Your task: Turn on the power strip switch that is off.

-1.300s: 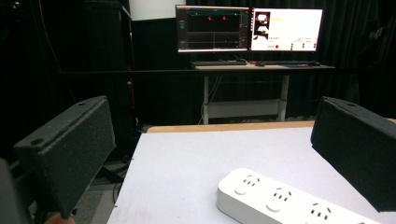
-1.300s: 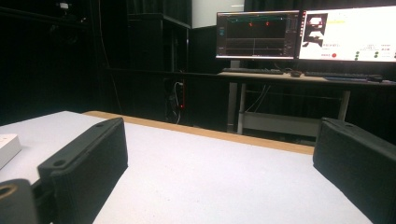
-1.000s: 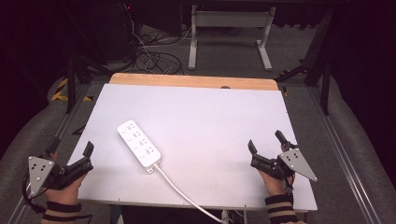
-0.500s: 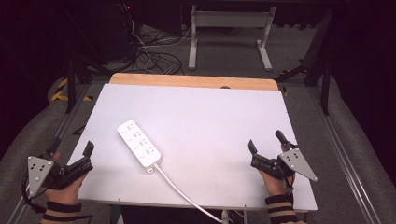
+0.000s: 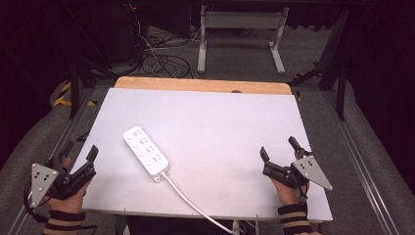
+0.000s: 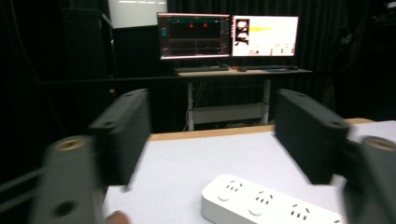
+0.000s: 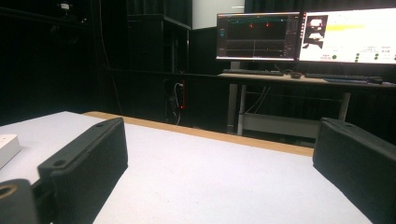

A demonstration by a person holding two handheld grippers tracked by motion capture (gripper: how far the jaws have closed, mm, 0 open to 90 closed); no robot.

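A white power strip lies at an angle on the white table, left of the middle, its white cable running off the near edge. My left gripper rests at the table's near left corner, open, with nothing between its jaws. In the left gripper view the power strip lies just ahead, low and to the right. My right gripper sits near the near right corner, open and empty too. The right gripper view catches the strip's end at the far left edge.
A wooden strip borders the table's far edge. Beyond it stand a desk frame and loose cables on the floor. Two lit monitors sit on a desk behind. Metal rails run along both table sides.
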